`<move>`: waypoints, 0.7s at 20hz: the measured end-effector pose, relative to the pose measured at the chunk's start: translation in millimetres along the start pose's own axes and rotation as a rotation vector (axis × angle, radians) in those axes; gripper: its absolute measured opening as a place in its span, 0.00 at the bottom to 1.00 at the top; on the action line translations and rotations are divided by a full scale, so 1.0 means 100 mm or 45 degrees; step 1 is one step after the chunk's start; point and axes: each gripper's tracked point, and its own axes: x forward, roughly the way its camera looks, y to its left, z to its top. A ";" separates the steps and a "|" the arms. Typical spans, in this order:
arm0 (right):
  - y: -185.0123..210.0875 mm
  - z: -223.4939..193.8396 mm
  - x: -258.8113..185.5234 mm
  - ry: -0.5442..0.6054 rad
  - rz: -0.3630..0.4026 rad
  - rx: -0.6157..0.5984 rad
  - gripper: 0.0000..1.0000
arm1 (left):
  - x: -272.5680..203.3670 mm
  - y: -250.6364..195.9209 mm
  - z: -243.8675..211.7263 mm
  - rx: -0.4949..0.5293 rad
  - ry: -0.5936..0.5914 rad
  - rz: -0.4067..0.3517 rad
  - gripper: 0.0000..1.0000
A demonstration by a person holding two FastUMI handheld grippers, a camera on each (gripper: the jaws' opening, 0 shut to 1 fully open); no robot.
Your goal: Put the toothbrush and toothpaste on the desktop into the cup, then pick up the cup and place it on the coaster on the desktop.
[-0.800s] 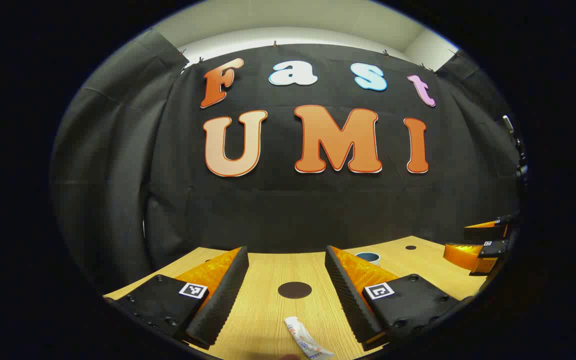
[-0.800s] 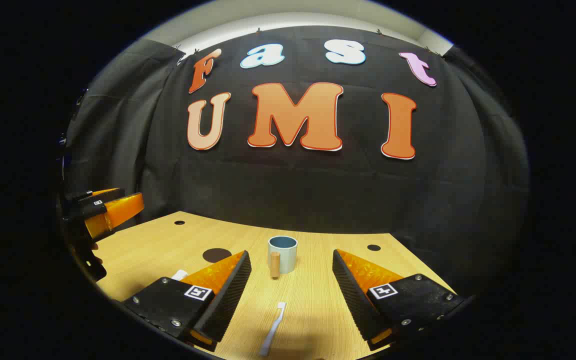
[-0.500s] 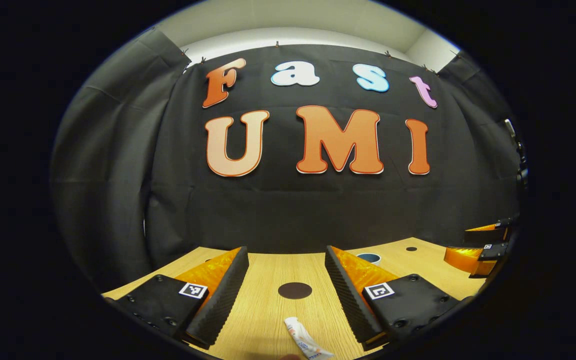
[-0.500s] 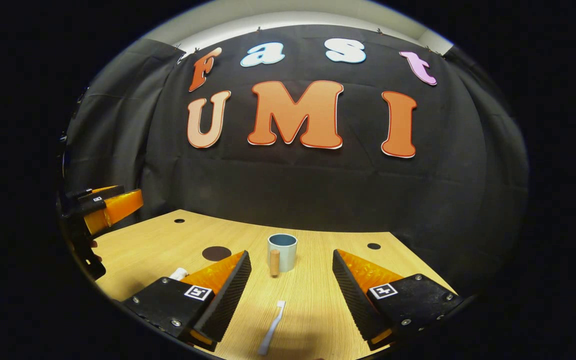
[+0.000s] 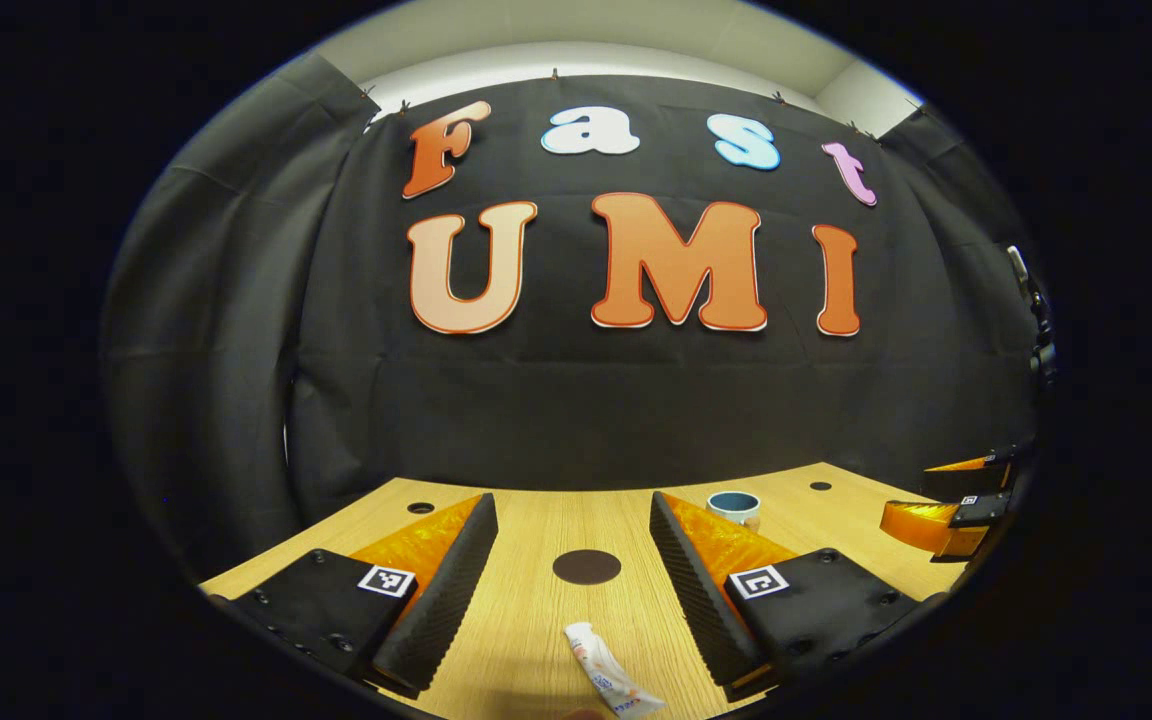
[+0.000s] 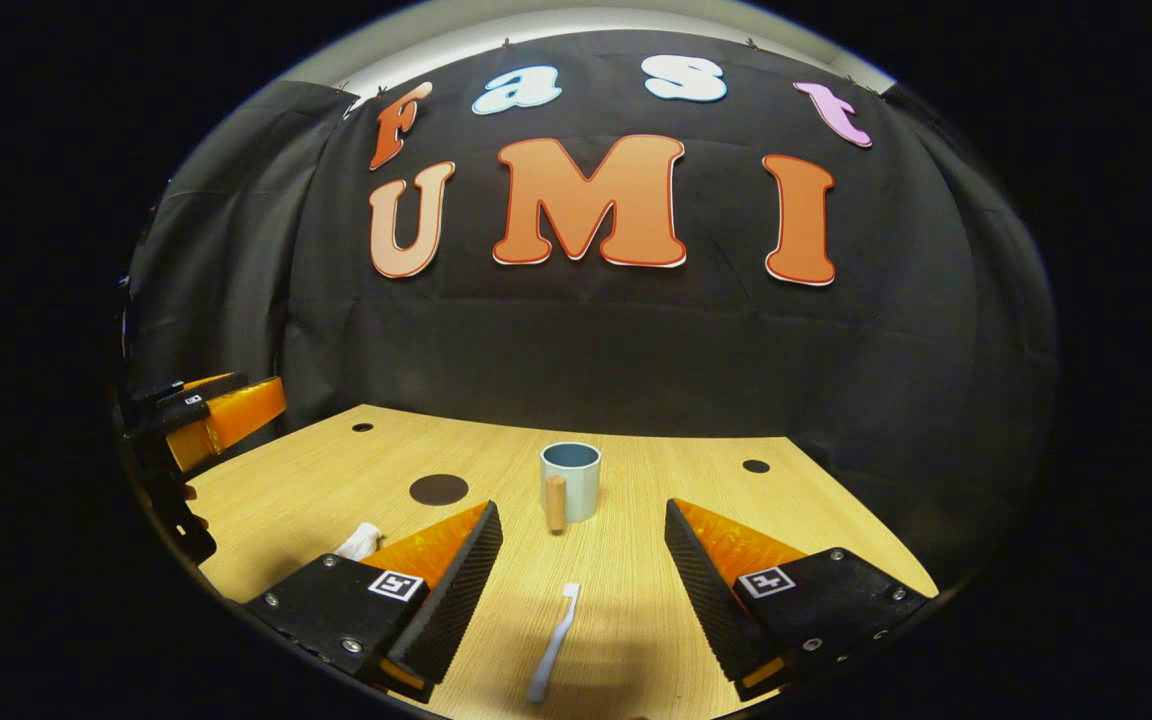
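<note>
Slightly lower now, both open, empty grippers tip toward toothpaste [image 5: 604, 680] and toothbrush [image 6: 552, 643], low centre; pickups look imminent.

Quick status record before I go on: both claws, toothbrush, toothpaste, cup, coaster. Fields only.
left claw: open, above the desk, toothpaste between its fingers' line
right claw: open, toothbrush ahead between its fingers
toothbrush: flat on the desk, not gripped
toothpaste: flat on the desk, not gripped
cup: upright, nothing visible inside, wooden handle toward the right claw
coaster: dark disc, bare
task: nothing in the cup yet
</note>
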 end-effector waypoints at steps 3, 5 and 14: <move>0.01 -0.12 0.05 0.073 0.011 0.022 0.99 | 0.04 -0.06 -0.14 -0.017 0.072 -0.024 0.99; 0.05 -0.25 0.08 0.141 0.042 0.045 0.99 | 0.07 -0.09 -0.28 -0.027 0.132 -0.041 0.99; 0.03 -0.90 0.27 0.496 0.037 0.076 0.88 | 0.16 -0.11 -1.02 -0.074 0.512 -0.045 0.99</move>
